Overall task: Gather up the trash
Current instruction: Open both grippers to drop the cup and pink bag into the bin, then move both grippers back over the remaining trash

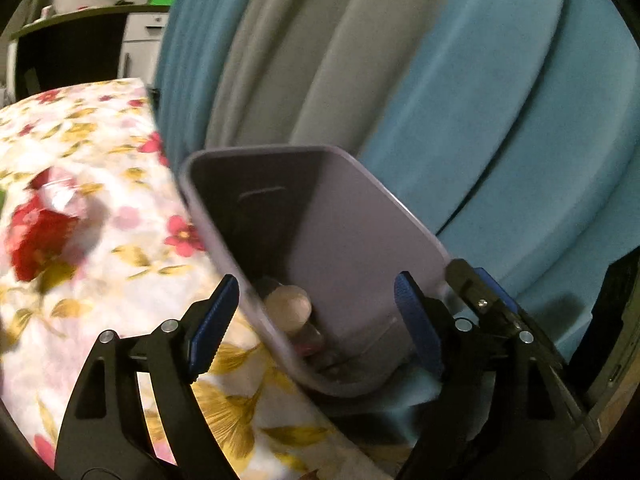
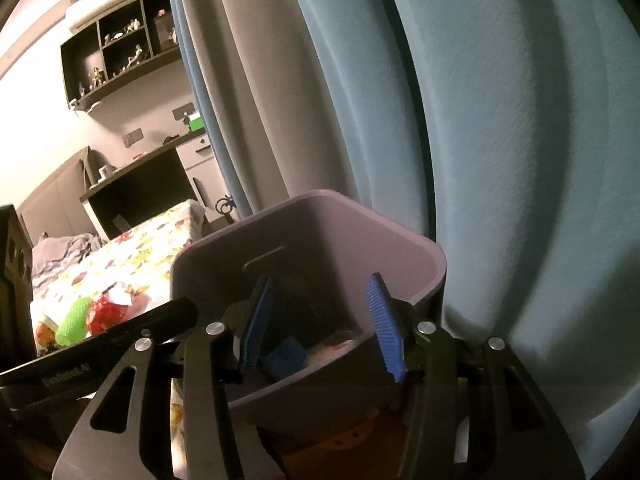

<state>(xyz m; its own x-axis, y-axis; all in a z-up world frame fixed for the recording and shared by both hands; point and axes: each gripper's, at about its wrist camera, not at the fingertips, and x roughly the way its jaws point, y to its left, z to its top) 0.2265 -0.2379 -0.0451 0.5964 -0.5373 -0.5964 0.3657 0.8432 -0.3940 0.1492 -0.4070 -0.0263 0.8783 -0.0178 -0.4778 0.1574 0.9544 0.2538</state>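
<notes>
We see both grippers over the grey bin [image 2: 304, 240] at lower centre. Our left gripper [image 1: 316, 320] stands wide apart, empty; our right gripper [image 2: 320, 328] is parted, empty. Trash [image 1: 290, 306] lies inside; wrappers [image 2: 100, 312] remain on the floral tablecloth [image 1: 80, 140] at left.

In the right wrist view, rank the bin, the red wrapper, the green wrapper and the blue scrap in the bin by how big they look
1. Bin, by far.
2. Red wrapper and green wrapper look alike; they lie farther off, so no ranking.
3. Blue scrap, similar too, but nearer the camera.
</notes>
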